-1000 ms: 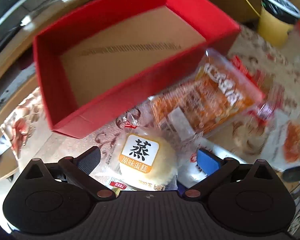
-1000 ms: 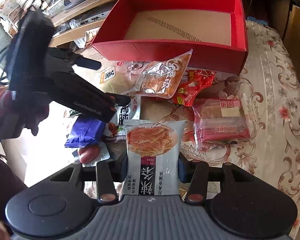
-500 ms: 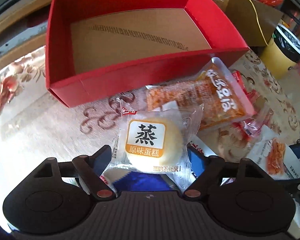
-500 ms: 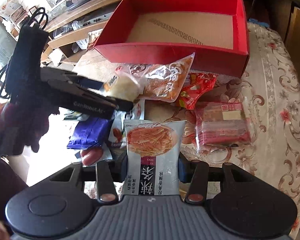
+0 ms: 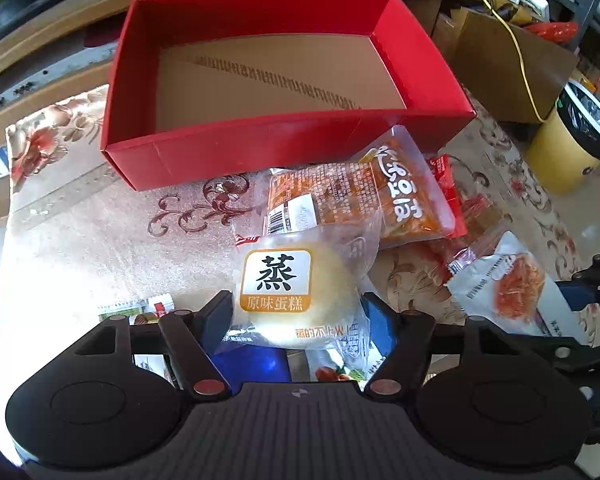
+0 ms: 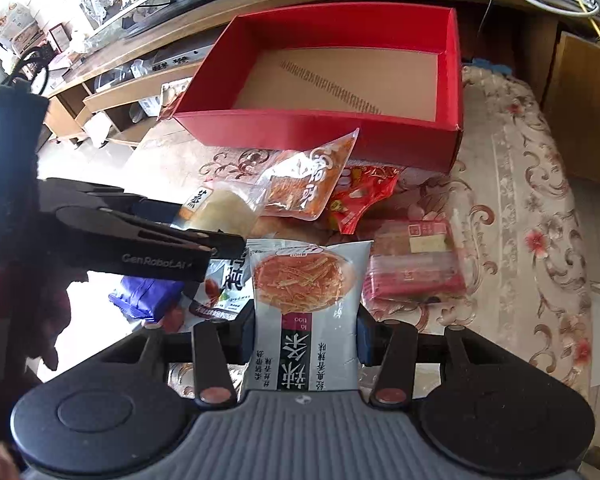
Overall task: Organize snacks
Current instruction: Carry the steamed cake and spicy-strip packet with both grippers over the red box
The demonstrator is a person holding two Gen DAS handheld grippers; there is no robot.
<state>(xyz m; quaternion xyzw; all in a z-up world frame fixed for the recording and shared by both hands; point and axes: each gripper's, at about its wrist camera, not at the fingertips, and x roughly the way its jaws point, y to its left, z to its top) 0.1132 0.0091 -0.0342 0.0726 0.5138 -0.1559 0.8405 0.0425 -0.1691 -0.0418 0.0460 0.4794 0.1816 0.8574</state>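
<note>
A steamed cake (image 5: 296, 288) in a clear wrapper sits between the blue pads of my left gripper (image 5: 296, 308). The jaws are closing and press the wrapper from both sides. The right wrist view shows the same cake (image 6: 220, 208) raised off the snack pile in the left gripper (image 6: 208, 222). My right gripper (image 6: 306, 334) is shut on a grey spicy-strip packet (image 6: 304, 280), held by its lower end. Behind the pile stands an open red box (image 5: 260, 148) with a bare cardboard floor.
Loose on the flowered tablecloth lie an orange packet (image 6: 304, 184), a red packet (image 6: 360, 196), a pink wrapped pack (image 6: 412, 268) and a blue packet (image 6: 148, 296). A yellow bin (image 5: 572, 140) and a cardboard box (image 5: 500, 68) stand beyond the table's right side.
The left jaws have narrowed onto the steamed cake and lifted it a little off the pile, while the left gripper rolled. The right gripper and its grey packet have stayed put.
</note>
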